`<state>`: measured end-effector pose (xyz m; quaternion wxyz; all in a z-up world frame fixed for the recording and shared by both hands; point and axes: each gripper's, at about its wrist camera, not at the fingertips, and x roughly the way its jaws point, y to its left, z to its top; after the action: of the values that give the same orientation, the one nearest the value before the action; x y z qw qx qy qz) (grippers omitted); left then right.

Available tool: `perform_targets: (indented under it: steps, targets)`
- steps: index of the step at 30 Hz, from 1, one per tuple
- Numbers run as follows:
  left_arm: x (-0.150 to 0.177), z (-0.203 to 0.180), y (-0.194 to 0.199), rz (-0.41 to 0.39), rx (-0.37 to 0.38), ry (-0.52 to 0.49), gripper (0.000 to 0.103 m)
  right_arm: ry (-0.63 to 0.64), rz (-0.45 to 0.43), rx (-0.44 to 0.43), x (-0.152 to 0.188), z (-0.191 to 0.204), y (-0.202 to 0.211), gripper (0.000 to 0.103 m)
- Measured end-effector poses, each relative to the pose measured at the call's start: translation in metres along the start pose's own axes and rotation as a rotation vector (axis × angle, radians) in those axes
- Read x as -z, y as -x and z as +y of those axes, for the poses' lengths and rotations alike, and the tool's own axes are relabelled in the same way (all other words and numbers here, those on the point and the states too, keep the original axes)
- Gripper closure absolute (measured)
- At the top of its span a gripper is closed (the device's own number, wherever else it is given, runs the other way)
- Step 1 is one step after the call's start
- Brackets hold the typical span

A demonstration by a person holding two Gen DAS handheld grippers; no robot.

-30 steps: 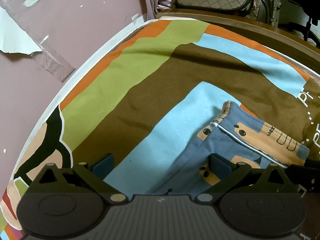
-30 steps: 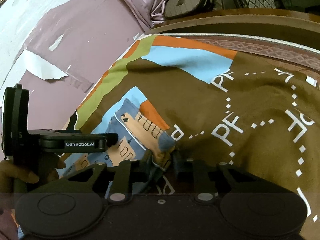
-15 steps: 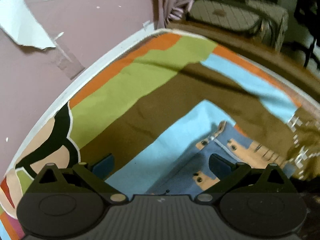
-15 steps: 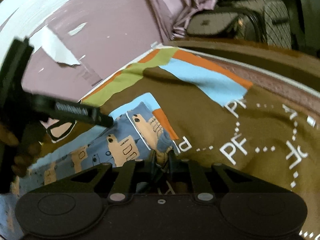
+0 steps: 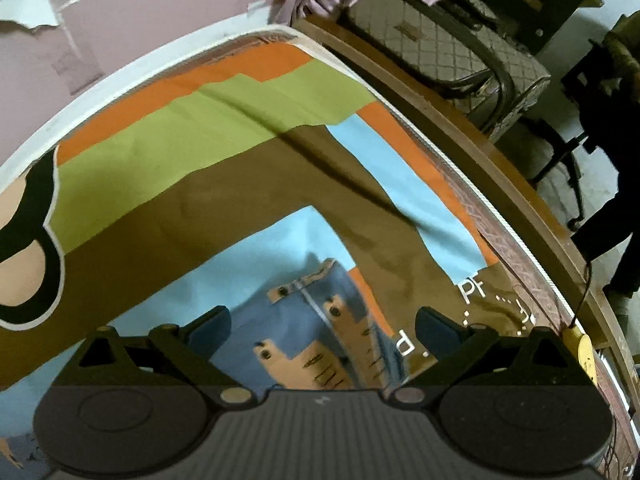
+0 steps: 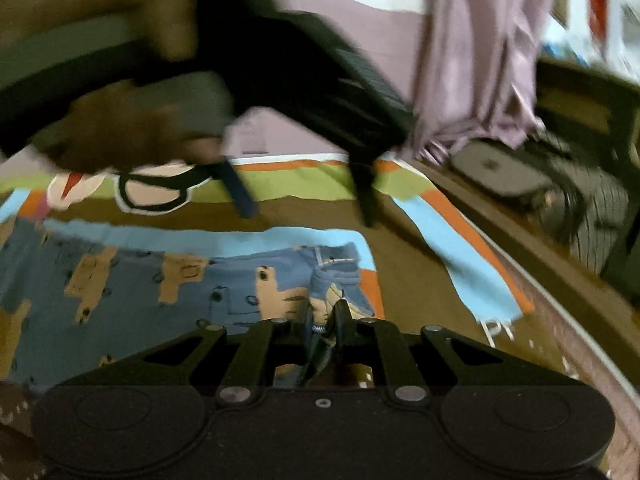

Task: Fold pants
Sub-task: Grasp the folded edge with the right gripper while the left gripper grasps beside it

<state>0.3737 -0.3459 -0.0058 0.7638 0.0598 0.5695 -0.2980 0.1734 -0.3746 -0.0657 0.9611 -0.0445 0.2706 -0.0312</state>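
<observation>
Pants (image 6: 132,292) of blue cloth with tan blocky figures lie spread on a bed (image 5: 520,200) whose cover (image 5: 224,128) is printed in brown, green, orange and light blue patches with white letters. In the right wrist view they stretch from the left edge toward the middle, and one end of them, with a pale seam line, is bunched up at the right hand-held gripper (image 6: 323,314). That gripper's jaws stand narrow and pinch a fold of the blue cloth, which shows between the two dark fingers (image 6: 304,312). The left hand-held gripper (image 5: 324,320) hangs above the same end of the pants with its jaws wide apart and nothing between them; its blue pads (image 5: 210,326) sit either side of the printed cloth below. In the right wrist view this left gripper appears blurred at the top, carried by a hand (image 6: 120,128), its two fingers pointing down over the brown band of the cover. Beyond the bed's wooden edge stands a quilted bag (image 5: 440,40) under draped mauve cloth (image 6: 472,52).
</observation>
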Motion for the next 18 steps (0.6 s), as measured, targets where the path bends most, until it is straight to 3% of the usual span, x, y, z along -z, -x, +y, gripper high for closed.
perform_targets:
  steps: [6,12,18]
  targets:
    - [-0.008,-0.023,-0.018,0.077,-0.075,-0.013,0.006,0.124,-0.019,-0.016,0.001,0.021,0.003,0.091]
    - [-0.004,-0.039,-0.034,0.130,-0.148,-0.066,0.017,0.129,-0.009,-0.024,0.001,0.022,0.001,0.091]
    - [-0.003,-0.034,-0.037,0.134,-0.158,-0.027,0.021,0.130,-0.002,-0.029,0.002,0.023,0.000,0.091]
